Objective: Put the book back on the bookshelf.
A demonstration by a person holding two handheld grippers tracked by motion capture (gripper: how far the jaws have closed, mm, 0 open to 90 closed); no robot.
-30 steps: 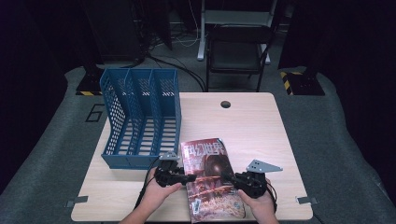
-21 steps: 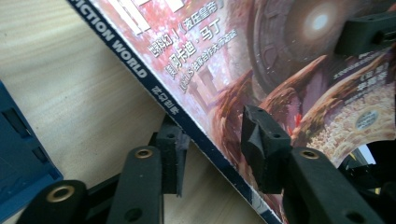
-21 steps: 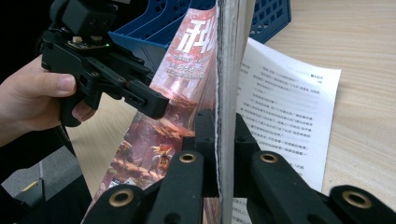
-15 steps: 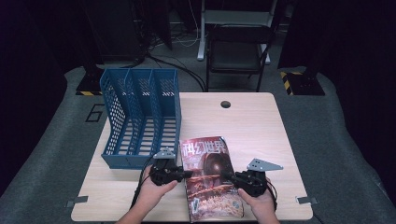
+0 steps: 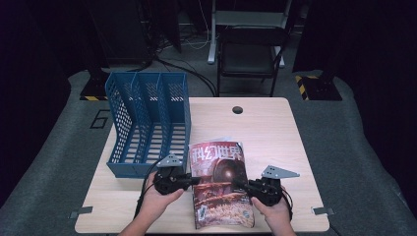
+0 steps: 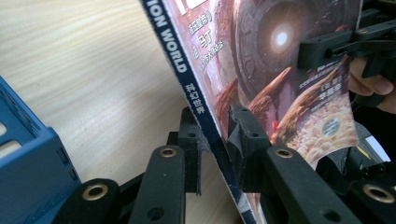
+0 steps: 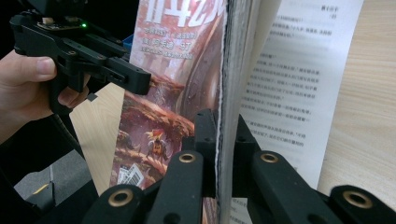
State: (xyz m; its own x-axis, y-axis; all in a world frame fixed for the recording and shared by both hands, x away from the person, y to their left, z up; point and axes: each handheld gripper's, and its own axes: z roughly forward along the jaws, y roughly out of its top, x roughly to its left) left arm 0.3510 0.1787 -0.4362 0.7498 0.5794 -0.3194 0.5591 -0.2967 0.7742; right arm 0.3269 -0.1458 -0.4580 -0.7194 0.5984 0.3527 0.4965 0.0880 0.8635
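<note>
A magazine (image 5: pixel 219 184) is held over the near part of the table (image 5: pixel 275 132), just right of a blue file rack (image 5: pixel 147 123). Its spine edge is pinched between the fingers (image 6: pixel 243 135) of the left gripper (image 5: pixel 195 180), as seen in the left gripper view. Its open page edge is clamped between the fingers (image 7: pixel 205 135) of the right gripper (image 5: pixel 238 183), with loose pages fanned out beyond. The magazine is tilted up off the table. Both hands are brought in from the near edge, the left hand (image 5: pixel 162 196) and right hand (image 5: pixel 273 209) being wrapped around the grippers, which are pointed inward toward each other.
</note>
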